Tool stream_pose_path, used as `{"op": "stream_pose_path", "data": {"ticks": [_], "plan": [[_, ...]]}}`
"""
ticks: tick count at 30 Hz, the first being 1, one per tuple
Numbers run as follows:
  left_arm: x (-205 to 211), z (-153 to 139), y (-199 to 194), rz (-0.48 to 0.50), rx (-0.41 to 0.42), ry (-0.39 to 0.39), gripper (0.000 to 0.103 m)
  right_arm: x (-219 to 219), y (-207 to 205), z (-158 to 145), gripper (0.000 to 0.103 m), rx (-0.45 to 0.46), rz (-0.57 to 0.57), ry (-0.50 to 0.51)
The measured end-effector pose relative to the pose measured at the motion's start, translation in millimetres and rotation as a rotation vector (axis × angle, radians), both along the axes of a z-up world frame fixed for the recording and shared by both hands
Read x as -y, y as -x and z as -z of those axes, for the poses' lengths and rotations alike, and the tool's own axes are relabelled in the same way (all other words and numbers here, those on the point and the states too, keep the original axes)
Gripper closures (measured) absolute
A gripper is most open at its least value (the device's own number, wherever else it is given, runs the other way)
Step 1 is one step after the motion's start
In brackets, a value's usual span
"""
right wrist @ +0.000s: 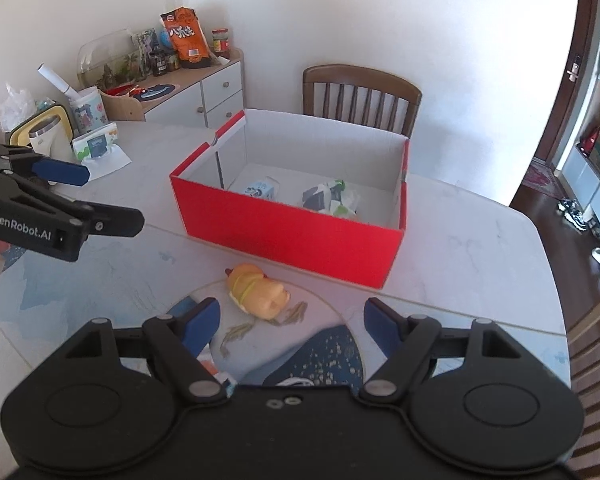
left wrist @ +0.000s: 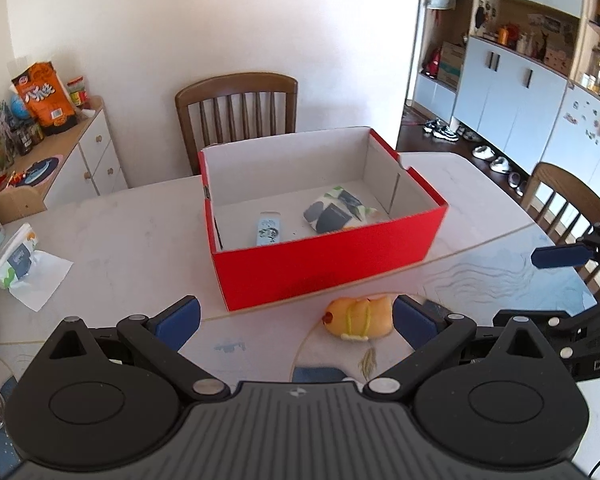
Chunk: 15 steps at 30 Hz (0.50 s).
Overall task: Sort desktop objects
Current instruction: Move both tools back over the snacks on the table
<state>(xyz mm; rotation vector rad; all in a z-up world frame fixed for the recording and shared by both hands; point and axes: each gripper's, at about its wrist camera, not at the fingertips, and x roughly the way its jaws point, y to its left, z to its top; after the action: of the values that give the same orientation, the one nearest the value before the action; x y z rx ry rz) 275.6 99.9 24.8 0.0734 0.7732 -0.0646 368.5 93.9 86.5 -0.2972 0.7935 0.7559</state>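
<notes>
Left gripper [left wrist: 296, 320] is spread wide and empty, yellow duck toy [left wrist: 359, 317] just before the red box [left wrist: 328, 264]. Right gripper [right wrist: 292, 320], also wide apart, hovers over it; the squishy rounded toy could easily squirt out sideways.

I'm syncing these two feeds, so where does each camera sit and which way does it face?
Left wrist: sits on the left tool, facing the red box and a chair; its own open fingers show, the right tool at the edge.
Right wrist: sits on the right tool, facing that box from its right; own fingers, left tool and some hand show.
Shared: box, yellow toy, table.
</notes>
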Motion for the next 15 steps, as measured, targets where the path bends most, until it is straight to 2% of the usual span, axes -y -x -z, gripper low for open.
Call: {"op": "stream_pose_path", "data": {"ticks": [7, 15], "plan": [[7, 2, 22, 0.052, 0.018, -0.010, 0.000, 13, 16, 3, 0.025, 0.003, 0.026, 0.003], [16, 22, 49, 0.129, -0.002, -0.026, 0.000, 27, 33, 14, 0.026, 0.001, 0.061, 0.018]]}}
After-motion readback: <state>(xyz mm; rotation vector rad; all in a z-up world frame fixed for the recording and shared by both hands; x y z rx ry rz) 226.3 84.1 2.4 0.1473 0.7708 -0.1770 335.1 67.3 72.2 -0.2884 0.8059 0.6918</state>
